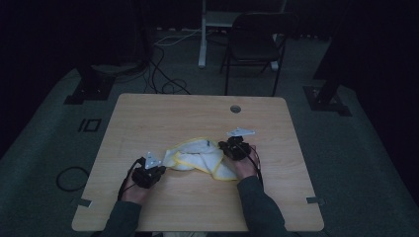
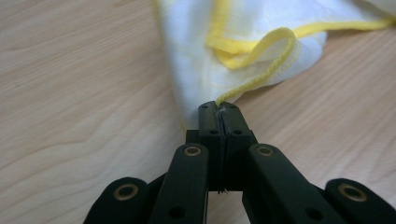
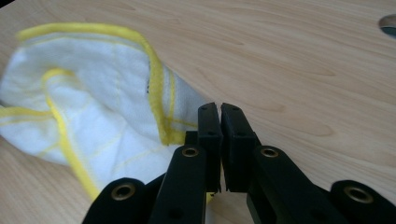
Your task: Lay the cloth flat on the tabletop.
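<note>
Cloth [image 1: 197, 159], white with a yellow hem, is lying crumpled in the lower middle of the high view, on the wooden counter [image 1: 163, 113], between the two tools. The work in hand seems to be spreading or folding it.

The left gripper [image 1: 159, 168] is sitting at the cloth's left end. In the left gripper view its fingers [image 2: 209, 122] are pressing together on a corner of the cloth, with a little thread showing in the seam between them. The right gripper [image 1: 228, 146] is sitting at the cloth's right edge. In the right gripper view its fingers [image 3: 236, 126] are standing nearly together with a thin gap, and the cloth is passing under them; I cannot tell whether they are holding fabric.

Because the left grip is catching only the very tip, a hard pull could be slipping it free. Both forearms are coming in from the bottom edge, with hands low over the counter.
</note>
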`<state>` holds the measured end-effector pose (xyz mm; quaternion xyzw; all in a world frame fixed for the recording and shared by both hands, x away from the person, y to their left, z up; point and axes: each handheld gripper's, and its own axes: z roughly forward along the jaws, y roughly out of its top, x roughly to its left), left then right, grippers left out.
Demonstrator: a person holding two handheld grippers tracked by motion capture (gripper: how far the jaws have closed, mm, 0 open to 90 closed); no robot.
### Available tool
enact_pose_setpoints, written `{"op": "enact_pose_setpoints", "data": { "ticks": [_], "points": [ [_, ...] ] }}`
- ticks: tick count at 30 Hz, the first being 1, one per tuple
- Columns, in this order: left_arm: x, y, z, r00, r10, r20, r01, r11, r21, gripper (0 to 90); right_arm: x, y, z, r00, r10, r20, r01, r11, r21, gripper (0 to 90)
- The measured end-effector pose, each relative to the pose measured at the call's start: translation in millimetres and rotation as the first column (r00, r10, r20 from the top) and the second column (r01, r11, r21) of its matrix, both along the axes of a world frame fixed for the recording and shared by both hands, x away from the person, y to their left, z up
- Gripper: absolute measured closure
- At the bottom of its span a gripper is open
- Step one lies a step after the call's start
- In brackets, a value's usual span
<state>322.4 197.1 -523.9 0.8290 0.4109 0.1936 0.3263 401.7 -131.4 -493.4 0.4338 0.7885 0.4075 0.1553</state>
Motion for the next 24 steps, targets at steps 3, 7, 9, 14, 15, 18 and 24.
{"op": "enact_pose_setpoints", "data": {
  "ticks": [3,7,9,14,15,18,24],
  "points": [
    [5.8,7.7,1.1,0.9999,0.013,-0.001,-0.013,0.9999,-0.002,89.9,3.1,-6.1,2.1,0.9999,-0.014,-0.002,0.014,0.9999,-0.001,87.6],
    [13.5,12.4,2.0,0.9997,0.024,0.0,-0.024,0.9997,-0.01,89.9,6.5,-10.8,3.8,0.9998,-0.019,-0.005,0.019,0.9998,-0.007,87.7],
    [17.2,11.1,2.0,0.9995,0.032,0.002,-0.032,0.9995,-0.001,89.9,7.4,-11.1,4.2,0.9998,-0.02,-0.005,0.02,0.9998,-0.009,87.6],
    [15.3,6.0,7.8,0.9984,0.049,0.027,-0.05,0.9986,0.017,78.3,11.1,-8.2,2.8,0.9996,-0.026,-0.013,0.025,0.9992,-0.03,87.6],
    [14.1,5.7,10.4,0.9982,0.049,0.035,-0.05,0.9986,0.016,78.1,11.4,-8.2,2.2,0.9996,-0.026,-0.013,0.025,0.9992,-0.032,87.6],
    [11.4,3.2,19.1,0.9977,0.036,0.058,-0.035,0.9993,-0.015,78.2,12.3,-8.3,1.2,0.9995,-0.025,-0.017,0.025,0.9992,-0.032,87.6],
    [16.2,-17.6,29.3,0.9964,-0.026,0.081,0.028,0.9993,-0.024,74.9,12.9,-6.5,0.5,0.9995,-0.026,-0.016,0.025,0.9992,-0.03,87.5]
  ]
}}
